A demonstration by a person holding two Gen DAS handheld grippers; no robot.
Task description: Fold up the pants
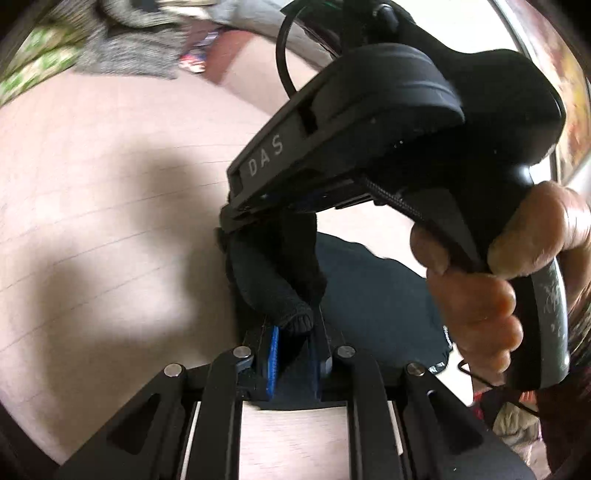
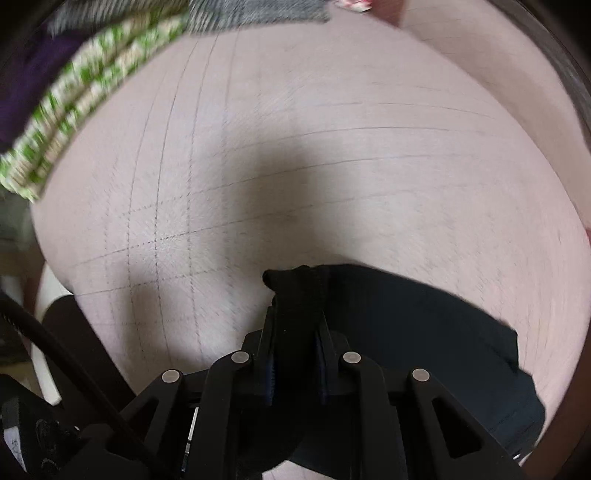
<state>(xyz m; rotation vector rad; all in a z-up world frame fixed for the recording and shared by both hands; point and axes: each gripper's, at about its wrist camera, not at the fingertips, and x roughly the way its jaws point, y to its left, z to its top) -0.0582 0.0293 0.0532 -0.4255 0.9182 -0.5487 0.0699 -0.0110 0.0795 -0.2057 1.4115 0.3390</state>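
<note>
- My left gripper (image 1: 291, 332) has its 2 jaws clamped on a bunched fold of the black pants (image 1: 376, 295), the cloth rising out of the jaws toward the other tool.
- My right gripper (image 2: 295, 317) is likewise closed on a gathered edge of the pants (image 2: 424, 332); a knot of dark fabric pokes out past its fingertips, and the rest of the garment spreads off to the right, over the pale surface.
- In the left wrist view the right gripper (image 1: 236, 221) comes in from the upper right, its body marked "DAS", tip angled down onto the same fold just ahead of my left jaws.
- A bare hand (image 1: 491, 291) wraps the right tool's handle at the right edge.
- The table (image 2: 332, 147) is light pink-beige, ruled with thin lines and crossed by a soft shadow.
- At its far edge lie a green-and-white patterned cloth (image 2: 74, 122) and a grey fabric (image 2: 258, 11), both blurred.
</note>
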